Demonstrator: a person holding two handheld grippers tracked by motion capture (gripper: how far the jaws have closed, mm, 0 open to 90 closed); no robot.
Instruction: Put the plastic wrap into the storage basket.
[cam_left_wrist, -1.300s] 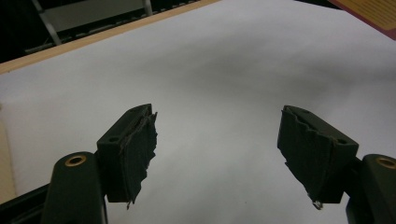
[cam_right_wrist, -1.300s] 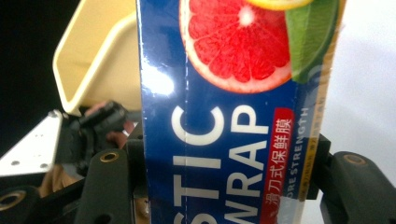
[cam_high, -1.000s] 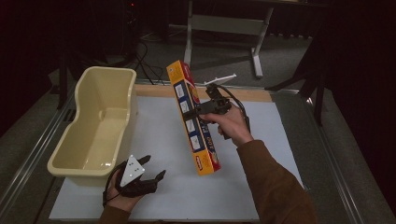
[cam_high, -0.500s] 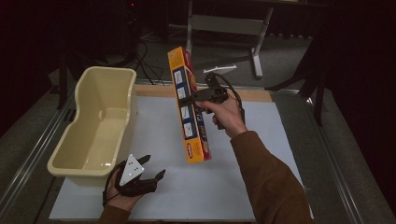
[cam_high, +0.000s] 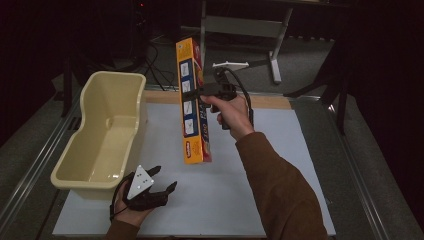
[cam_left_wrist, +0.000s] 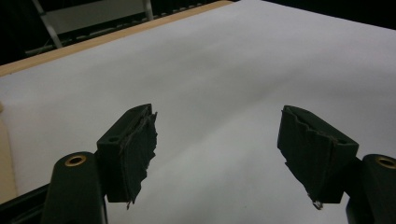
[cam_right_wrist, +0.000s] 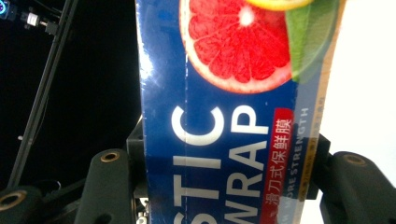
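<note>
Your right gripper (cam_high: 202, 92) is squeezing the long plastic wrap box (cam_high: 192, 100) near its middle, up above the table (cam_high: 280, 165); it looks light, stiff and crushable; your left gripper (cam_high: 150, 192) is resting wide open.

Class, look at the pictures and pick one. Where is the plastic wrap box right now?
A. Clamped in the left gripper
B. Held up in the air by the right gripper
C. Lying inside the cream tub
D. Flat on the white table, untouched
B. The right gripper is shut on the box, which hangs off the table beside the tub; the left gripper is open, its fingers apart with nothing between them.
</note>
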